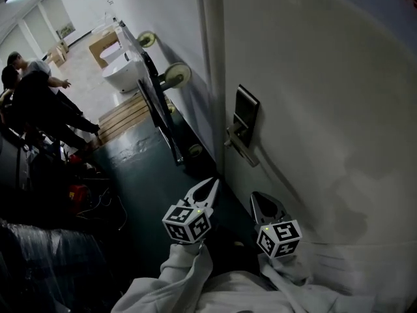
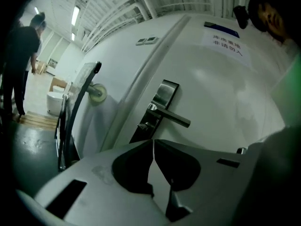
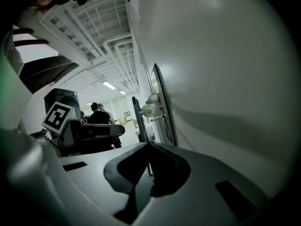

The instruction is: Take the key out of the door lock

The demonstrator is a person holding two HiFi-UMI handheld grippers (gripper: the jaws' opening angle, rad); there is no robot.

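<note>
A dark lock plate (image 1: pixel 246 117) with a lever handle (image 1: pixel 240 146) sits on the white door (image 1: pixel 326 109). In the left gripper view, a small metal stub (image 2: pixel 143 125) sticks out of the plate (image 2: pixel 160 102) below the lever (image 2: pixel 173 118); it looks like the key. My left gripper (image 1: pixel 211 185) is shut and empty, below and left of the lock and well short of it. The right gripper (image 1: pixel 264 201) is shut too, low and close to the door. In the right gripper view the plate (image 3: pixel 162 108) shows edge-on, far ahead of the right gripper (image 3: pixel 149 145).
A wheeled trolley (image 1: pixel 156 100) stands on end against the wall left of the door, beside a white basin (image 1: pixel 122 75) and wooden pallets (image 1: pixel 127 116). People (image 1: pixel 32 96) stand at far left. Plastic-wrapped goods (image 1: pixel 45 259) lie at lower left.
</note>
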